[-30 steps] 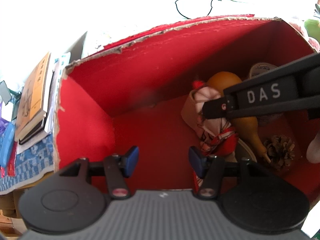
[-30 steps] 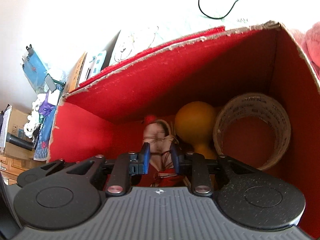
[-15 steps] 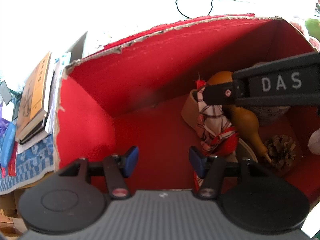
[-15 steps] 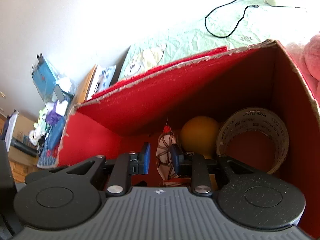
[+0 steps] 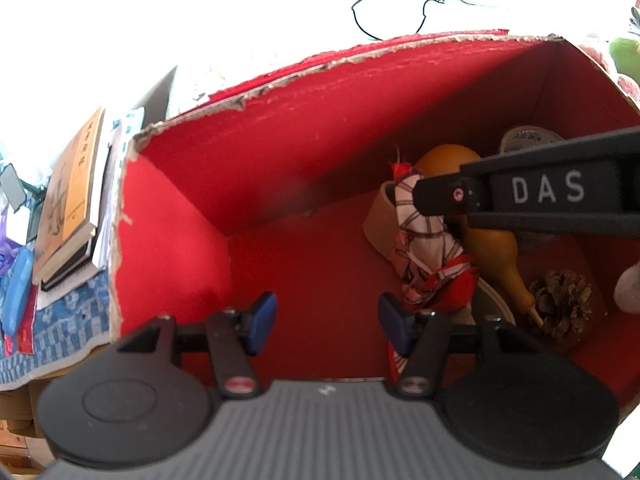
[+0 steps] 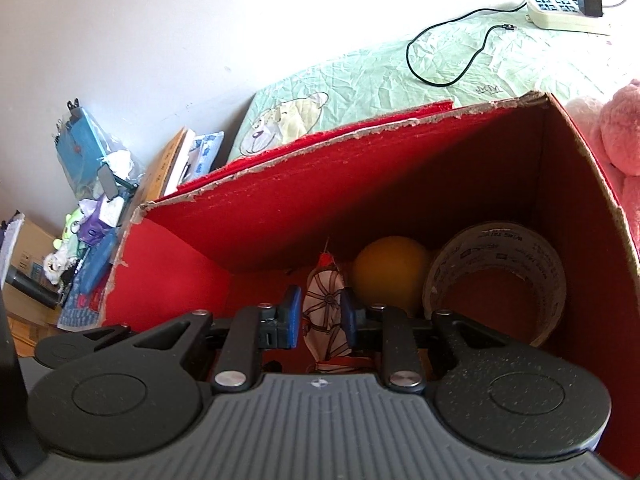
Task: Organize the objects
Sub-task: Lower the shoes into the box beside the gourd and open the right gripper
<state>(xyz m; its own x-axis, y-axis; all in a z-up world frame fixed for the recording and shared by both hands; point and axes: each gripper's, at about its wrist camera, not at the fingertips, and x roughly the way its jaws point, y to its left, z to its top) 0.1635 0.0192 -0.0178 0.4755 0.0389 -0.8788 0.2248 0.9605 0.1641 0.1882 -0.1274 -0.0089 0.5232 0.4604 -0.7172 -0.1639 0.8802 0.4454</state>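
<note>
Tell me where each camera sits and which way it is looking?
Left wrist: on the left gripper, looking steeply down into the red cardboard box; shows its own open blue-padded fingers, plus the right gripper's black arm.
Right wrist: on the right gripper, looking down into the box; its fingers have just been closing on the red-and-white cloth doll.
Both show the doll, the orange gourd and the tape roll.

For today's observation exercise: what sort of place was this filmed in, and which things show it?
Probably a bedroom at home. A red cardboard box stands on a bear-print bedspread beside a pink plush toy, with stacked books and a power strip nearby.
</note>
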